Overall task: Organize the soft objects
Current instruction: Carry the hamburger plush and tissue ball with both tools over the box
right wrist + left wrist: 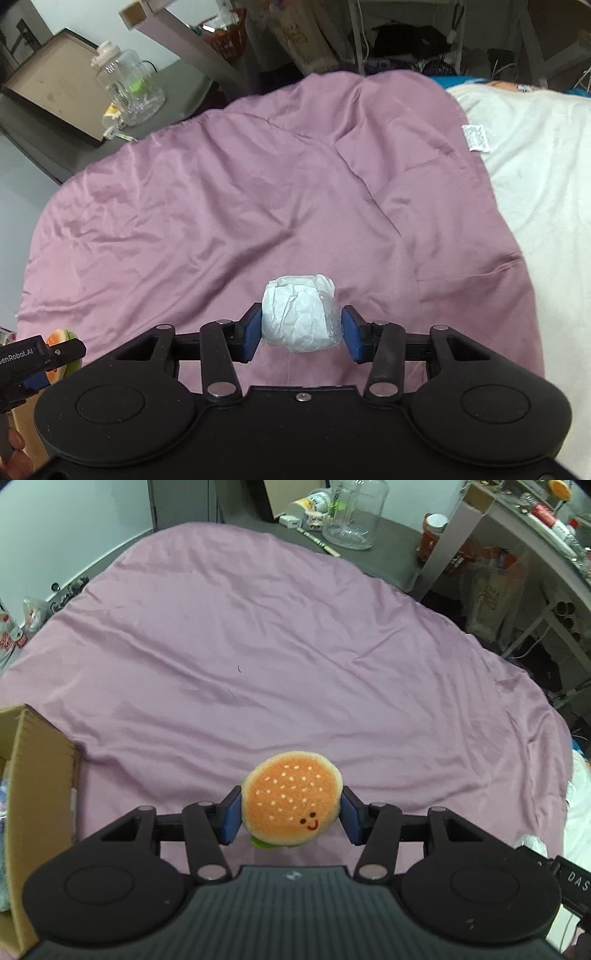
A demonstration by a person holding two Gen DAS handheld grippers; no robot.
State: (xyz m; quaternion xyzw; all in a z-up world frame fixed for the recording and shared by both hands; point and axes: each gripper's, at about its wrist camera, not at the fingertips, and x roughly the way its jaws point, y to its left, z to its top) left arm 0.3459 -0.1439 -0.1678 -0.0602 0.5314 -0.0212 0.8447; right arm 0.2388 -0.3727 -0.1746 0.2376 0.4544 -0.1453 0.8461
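A plush burger (291, 799) with a smiling face and green felt underneath hangs above the purple sheet (277, 657). My left gripper (291, 818) is shut on it, a blue pad pressing each side. In the right wrist view a white crumpled soft bundle in clear wrap (300, 313) is held off the sheet (258, 206) by my right gripper (300, 332), shut on it from both sides. At that view's left edge the left gripper (44, 363) shows with the burger (61, 338) partly hidden behind it.
An open cardboard box (33, 775) stands at the left of the sheet. A clear glass jar (356, 513) and clutter sit on the grey floor behind. A white blanket (535, 192) lies to the right. A white desk frame (517, 546) rises at the back right.
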